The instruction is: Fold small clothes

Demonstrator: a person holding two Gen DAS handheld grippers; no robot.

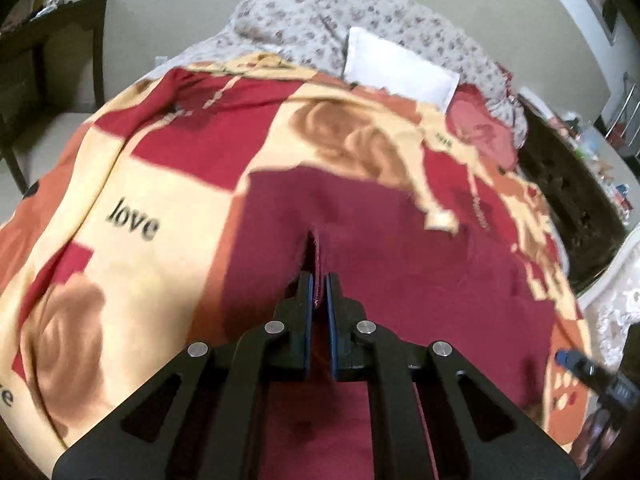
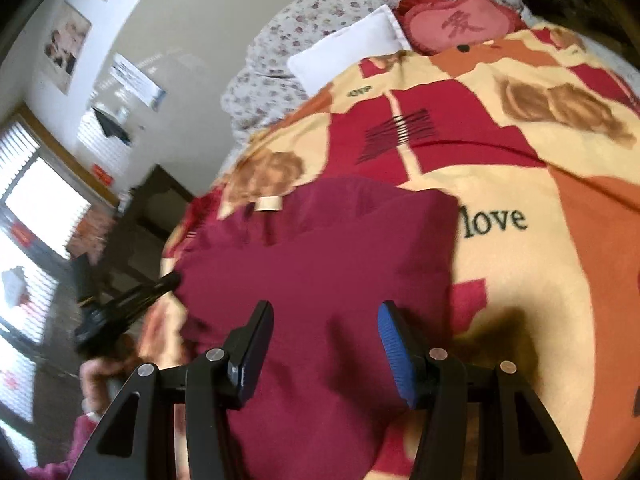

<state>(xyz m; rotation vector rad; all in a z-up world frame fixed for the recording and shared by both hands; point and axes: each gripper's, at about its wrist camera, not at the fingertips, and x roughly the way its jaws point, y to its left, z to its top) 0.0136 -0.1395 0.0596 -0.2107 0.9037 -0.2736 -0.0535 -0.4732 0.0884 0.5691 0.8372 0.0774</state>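
Left gripper [image 1: 319, 280]: jaws closed, pinching a raised fold of the maroon garment [image 1: 400, 248]. Garment: lying spread on the patterned blanket [image 1: 168, 184] covering the bed, a pale tag [image 2: 269, 203] showing at its far edge. Right gripper [image 2: 326, 312]: hovering half-open above the garment, gripping nothing.

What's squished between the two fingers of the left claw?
A fold of the dark red garment. The left claw is shut on its edge, which sticks up between the blue pads. The left wrist view shows it.
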